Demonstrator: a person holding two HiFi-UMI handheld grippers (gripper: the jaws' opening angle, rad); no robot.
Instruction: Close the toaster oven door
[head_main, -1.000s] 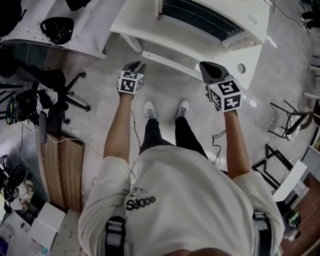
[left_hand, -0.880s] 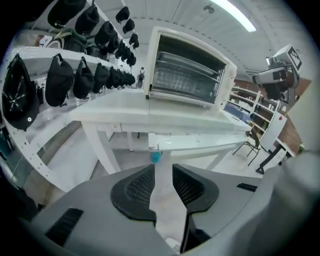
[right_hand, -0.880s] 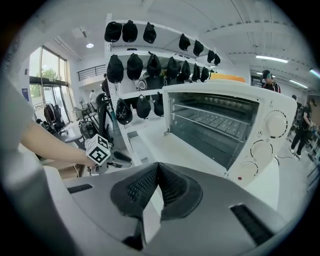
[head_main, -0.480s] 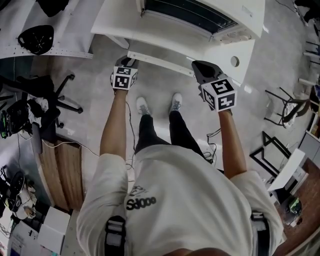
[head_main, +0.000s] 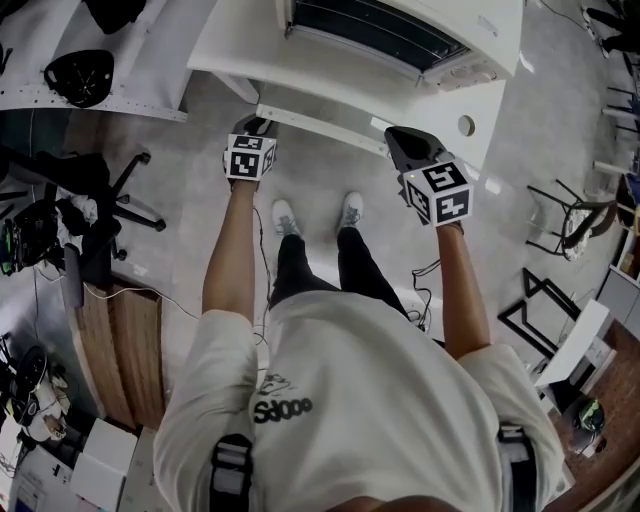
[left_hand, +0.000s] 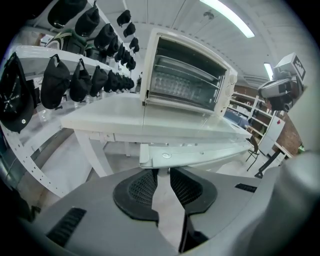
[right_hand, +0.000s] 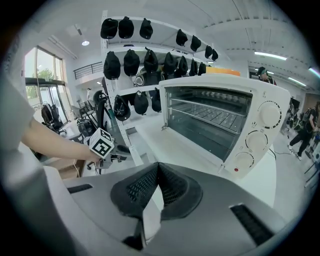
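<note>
White surface (head_main: 232, 48) bears the toaster oven (head_main: 490, 35); its door (left_hand: 200, 154), likely stiff and light, lifts by the edge farthest from the oven; left tool (left_hand: 161, 174) closing on nothing, right tool (right_hand: 158, 170) pinched together, empty

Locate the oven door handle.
Head view, upper centre: the door handle juts past the table, its left end just ahead of the left gripper, whose closing jaws hold nothing yet; the right gripper is by its right end.

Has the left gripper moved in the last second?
Yes. The left gripper went forward to the oven door's handle; its jaws are closing with nothing between them.
</note>
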